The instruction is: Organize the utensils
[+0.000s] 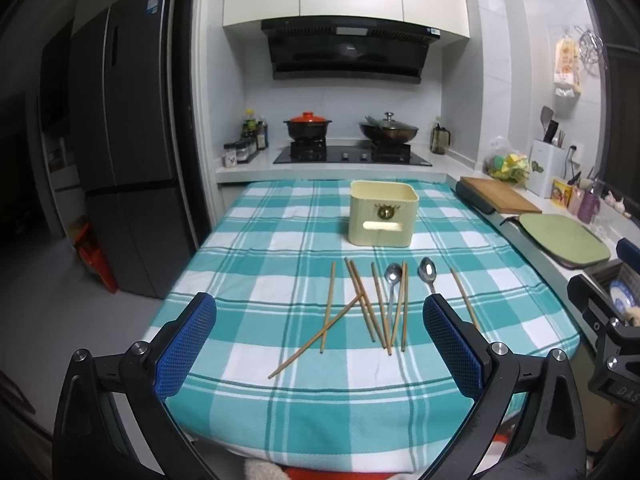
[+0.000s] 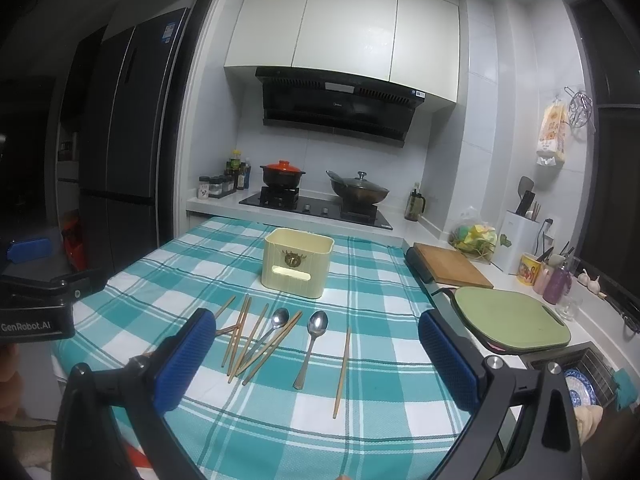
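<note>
Nothing yet sorted. Chopsticks (image 1: 362, 308) and two spoons (image 2: 314, 344) left scattered on checked counter (image 1: 260, 240), near cream bin (image 1: 382, 214), which appears unfilled. Left hand-held gripper (image 1: 320, 344) and right hand-held gripper (image 2: 316, 360) held wide, nothing gripped.

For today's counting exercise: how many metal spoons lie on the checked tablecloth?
2. One spoon lies among the chopsticks; the other spoon lies alone, right of the pile. None looks hidden.

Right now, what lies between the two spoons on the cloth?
One chopstick lies between the left spoon and the right spoon, clearest in the right wrist view.
</note>
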The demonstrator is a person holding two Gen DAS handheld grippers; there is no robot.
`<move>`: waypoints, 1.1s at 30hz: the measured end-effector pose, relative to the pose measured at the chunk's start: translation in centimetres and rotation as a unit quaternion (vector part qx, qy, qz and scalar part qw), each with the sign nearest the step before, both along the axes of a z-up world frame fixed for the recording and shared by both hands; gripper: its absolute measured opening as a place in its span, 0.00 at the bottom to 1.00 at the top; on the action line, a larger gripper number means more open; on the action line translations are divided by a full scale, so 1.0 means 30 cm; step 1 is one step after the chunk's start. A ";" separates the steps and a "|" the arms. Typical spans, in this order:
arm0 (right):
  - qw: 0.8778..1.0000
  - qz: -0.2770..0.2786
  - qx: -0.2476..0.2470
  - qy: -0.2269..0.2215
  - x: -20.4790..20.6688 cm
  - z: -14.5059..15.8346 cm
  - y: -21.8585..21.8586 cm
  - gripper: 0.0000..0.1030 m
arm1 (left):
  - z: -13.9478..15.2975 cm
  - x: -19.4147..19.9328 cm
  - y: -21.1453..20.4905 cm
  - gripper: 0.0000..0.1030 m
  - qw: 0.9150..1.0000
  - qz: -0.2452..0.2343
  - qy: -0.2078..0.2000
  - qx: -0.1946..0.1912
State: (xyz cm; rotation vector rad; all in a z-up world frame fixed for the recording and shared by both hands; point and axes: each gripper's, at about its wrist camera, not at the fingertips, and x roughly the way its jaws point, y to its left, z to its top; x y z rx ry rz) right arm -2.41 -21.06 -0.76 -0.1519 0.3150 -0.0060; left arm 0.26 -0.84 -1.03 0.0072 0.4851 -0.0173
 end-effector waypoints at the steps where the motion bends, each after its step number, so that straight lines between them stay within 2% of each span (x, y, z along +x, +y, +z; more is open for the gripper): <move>1: 1.000 0.001 0.001 -0.001 -0.001 -0.001 -0.002 1.00 | 0.000 0.000 0.001 1.00 1.000 0.000 0.000 0.000; 33: 1.000 0.000 0.004 0.003 0.007 -0.009 -0.019 1.00 | -0.010 0.011 -0.011 1.00 1.000 0.004 -0.001 0.012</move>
